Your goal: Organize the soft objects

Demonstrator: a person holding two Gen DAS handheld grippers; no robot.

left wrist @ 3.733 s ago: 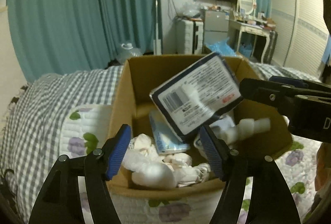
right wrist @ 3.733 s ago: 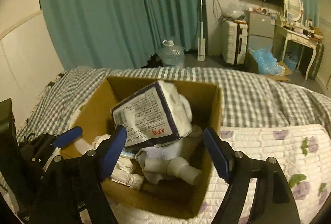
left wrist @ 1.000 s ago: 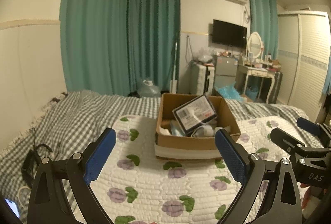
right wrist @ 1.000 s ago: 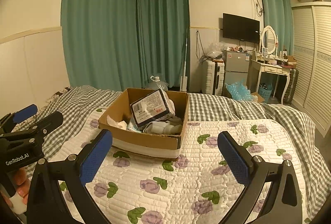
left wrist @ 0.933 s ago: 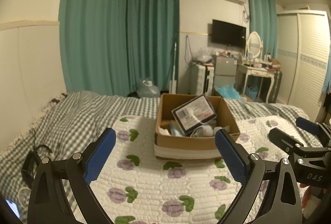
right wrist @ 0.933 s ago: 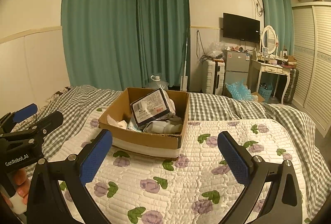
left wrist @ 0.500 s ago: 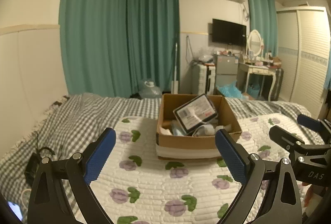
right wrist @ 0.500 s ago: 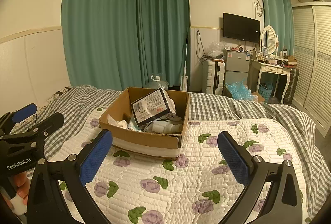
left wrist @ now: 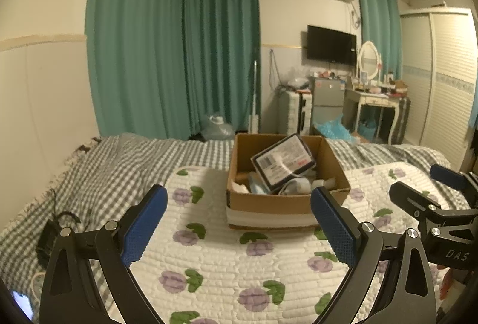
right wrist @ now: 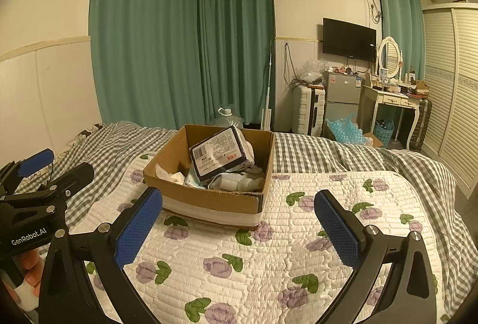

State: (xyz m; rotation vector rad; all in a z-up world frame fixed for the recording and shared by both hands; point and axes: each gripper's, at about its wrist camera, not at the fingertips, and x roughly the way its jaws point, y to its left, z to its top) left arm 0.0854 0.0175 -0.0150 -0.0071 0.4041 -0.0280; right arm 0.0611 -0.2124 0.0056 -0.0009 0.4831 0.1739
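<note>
A brown cardboard box stands on the white floral quilt. A dark-edged tissue pack leans on top of white cloths and soft packets inside it. My left gripper is open and empty, held back from the box above the quilt; it also shows at the left of the right wrist view. My right gripper is open and empty, likewise back from the box; it shows at the right of the left wrist view.
A grey checked blanket covers the bed around the quilt. A dark device with a cable lies at the bed's left edge. Teal curtains, a water jug, a suitcase, a dresser and a wardrobe stand beyond.
Since 3.7 s ago both grippers have drawn well back from the box, leaving the tissue pack in it. Over the last second the left view has tilted slightly; otherwise nothing moved.
</note>
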